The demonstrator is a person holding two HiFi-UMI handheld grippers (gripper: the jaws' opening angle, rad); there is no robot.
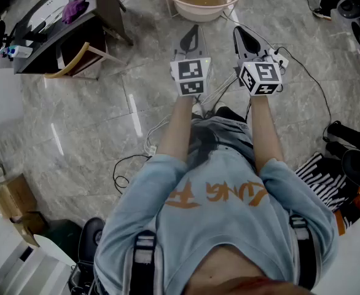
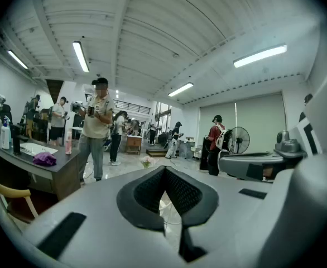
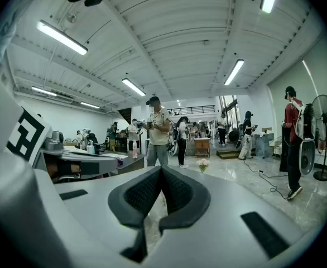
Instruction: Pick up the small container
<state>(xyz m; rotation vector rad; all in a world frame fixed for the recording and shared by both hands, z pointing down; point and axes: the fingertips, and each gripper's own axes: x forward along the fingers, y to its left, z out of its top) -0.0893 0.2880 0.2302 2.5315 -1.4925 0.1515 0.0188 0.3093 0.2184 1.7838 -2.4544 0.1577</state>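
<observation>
You hold two tongs: left tongs [image 1: 193,29] and right tongs [image 1: 239,33], both pressed together, empty. One basin [image 1: 195,16] sits on the floor [image 1: 106,103] at twelve o'clock.

right gripper [image 3: 161,171] in the foreground, jaws together with nothing between them, left gripper [image 3: 24,135] with its marker cube at the left edge, person in a cap [image 3: 159,132] standing ahead, flowers [image 3: 203,163] on the glossy floor [image 3: 247,177], fan [image 3: 324,128] at right, strip lights [image 3: 62,37] overhead

Head view downward, gripper views level, sharing desk [image 2: 66,175]
</observation>
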